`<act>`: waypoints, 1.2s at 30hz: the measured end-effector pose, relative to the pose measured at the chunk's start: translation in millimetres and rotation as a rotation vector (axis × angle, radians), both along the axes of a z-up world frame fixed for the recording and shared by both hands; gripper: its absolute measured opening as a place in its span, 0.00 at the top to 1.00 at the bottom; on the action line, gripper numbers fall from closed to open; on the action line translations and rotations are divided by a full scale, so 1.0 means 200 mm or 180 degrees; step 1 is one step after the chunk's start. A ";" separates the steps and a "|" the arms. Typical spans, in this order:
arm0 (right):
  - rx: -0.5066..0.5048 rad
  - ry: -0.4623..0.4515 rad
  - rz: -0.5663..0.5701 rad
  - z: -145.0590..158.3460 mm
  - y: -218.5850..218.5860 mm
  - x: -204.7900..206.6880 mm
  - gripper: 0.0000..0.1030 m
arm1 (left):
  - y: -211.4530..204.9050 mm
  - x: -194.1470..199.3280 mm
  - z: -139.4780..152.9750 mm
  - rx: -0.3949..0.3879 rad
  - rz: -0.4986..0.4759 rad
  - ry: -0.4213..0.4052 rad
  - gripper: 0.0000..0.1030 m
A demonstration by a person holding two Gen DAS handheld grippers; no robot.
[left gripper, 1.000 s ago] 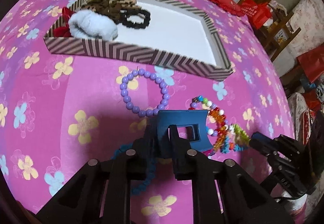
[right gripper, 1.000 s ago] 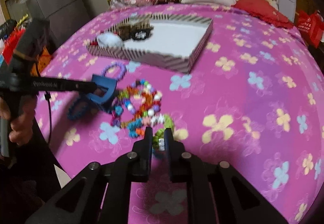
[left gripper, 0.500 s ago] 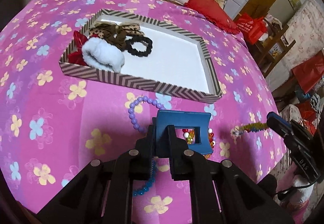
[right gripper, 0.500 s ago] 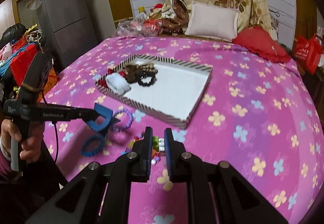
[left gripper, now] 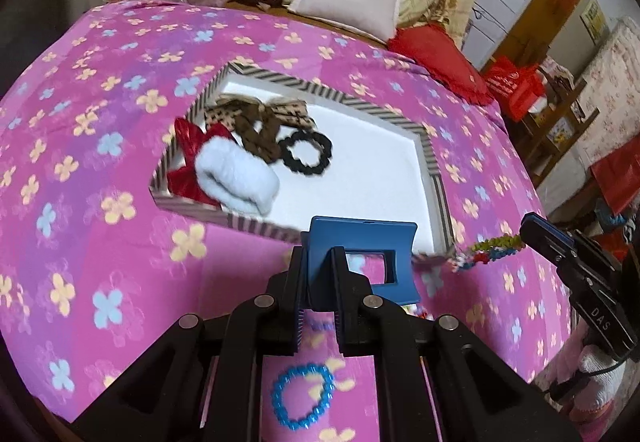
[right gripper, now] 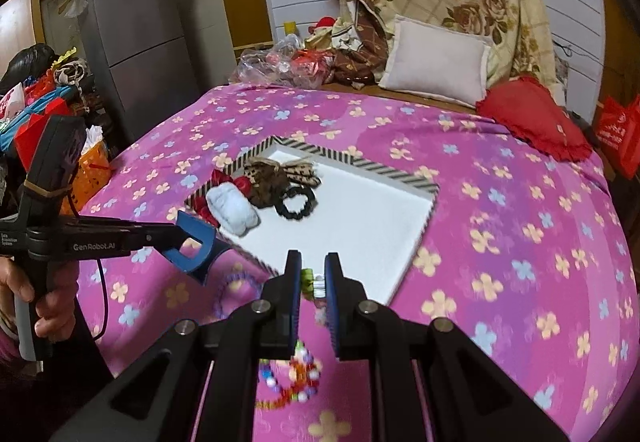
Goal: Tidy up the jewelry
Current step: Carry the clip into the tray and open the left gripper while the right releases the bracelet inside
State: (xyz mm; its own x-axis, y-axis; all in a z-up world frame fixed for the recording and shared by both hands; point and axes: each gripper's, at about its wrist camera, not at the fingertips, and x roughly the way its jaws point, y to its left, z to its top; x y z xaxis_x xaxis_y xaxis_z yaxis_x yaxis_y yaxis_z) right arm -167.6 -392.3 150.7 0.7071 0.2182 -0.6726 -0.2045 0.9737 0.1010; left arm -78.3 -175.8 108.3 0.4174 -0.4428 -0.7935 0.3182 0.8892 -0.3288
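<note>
My left gripper is shut on a blue hair claw clip and holds it in the air just before the near wall of the striped tray. My right gripper is shut on a multicoloured bead bracelet and holds it above the bedspread near the tray's near corner; its beads hang below. The bracelet also shows at the right of the left wrist view. A blue bead bracelet and a purple bead bracelet lie on the bedspread.
The tray holds a white fluffy scrunchie, a black scrunchie, a brown patterned bow and a red bow. A white pillow and a red cushion lie at the head of the bed. A fridge stands at left.
Both grippers have risen from the bedspread and moved toward the tray, the left with the claw clip, the right with the multicoloured bracelet lifted off the bed.
</note>
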 end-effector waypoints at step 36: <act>0.0225 0.0653 -0.0238 -0.47 0.05 1.30 0.86 | -0.19 0.50 -0.39 0.0177 0.0186 0.0423 0.92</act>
